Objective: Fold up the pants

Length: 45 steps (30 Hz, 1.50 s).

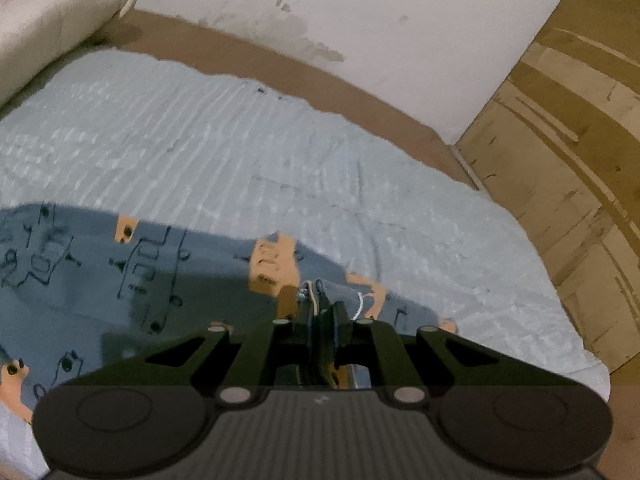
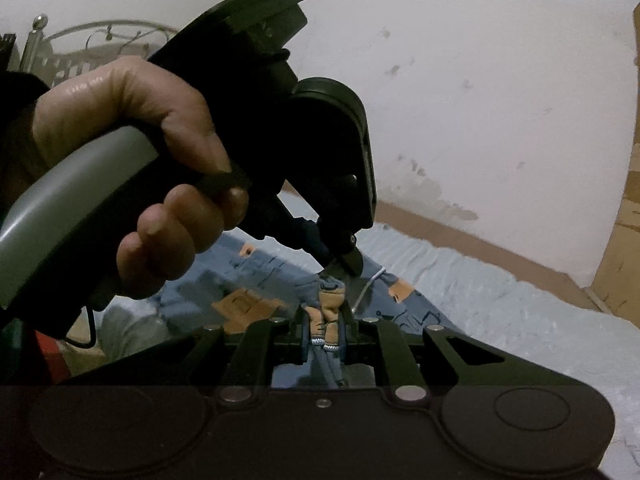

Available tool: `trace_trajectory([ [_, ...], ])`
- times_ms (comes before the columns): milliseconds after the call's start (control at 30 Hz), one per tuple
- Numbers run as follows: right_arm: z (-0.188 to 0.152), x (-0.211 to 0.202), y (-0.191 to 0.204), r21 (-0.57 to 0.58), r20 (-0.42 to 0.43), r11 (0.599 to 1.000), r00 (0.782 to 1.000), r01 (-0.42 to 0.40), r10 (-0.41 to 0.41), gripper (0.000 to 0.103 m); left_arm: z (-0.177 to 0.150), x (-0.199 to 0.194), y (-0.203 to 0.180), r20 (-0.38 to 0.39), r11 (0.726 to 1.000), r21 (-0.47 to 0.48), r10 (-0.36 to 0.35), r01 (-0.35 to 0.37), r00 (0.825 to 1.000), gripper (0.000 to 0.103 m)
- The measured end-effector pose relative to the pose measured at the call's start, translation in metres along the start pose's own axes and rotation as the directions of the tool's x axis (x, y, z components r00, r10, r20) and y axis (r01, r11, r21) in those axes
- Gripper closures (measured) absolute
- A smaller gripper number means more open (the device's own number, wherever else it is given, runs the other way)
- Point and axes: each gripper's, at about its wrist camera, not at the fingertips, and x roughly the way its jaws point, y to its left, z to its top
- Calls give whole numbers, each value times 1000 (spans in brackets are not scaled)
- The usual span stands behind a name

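Note:
The pants are blue-grey with black drawings and orange patches, lying on a pale blue bed cover. My left gripper is shut on the pants' edge near a white drawstring. In the right wrist view my right gripper is shut on a bunched fold of the pants with orange trim. The left gripper, held in a hand, pinches the same cloth just ahead of it.
A rolled cream blanket lies at the far left of the bed. A white stained wall runs behind, with a brown bed edge. A wooden cabinet stands at the right. A metal bed frame shows far left.

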Motion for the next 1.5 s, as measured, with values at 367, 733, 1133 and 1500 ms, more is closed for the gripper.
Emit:
trace_trajectory([
  [367,-11,18,12,-3,-69,999,996,-54,54,89,-14,20,24,-57,1000,-20,21,-22,998,94],
  [733,-17,23,2,21,-57,998,997,-57,58,47,-21,18,24,-26,997,-6,73,-73,997,60],
  [1133,-52,-35,-67,169,18,960,973,225,-231,1,-50,5,-10,151,934,217,255,-283,955,14],
  [1500,-75,-10,-111,206,-185,897,916,391,-357,1,-78,3,-5,176,869,354,302,-347,937,0],
])
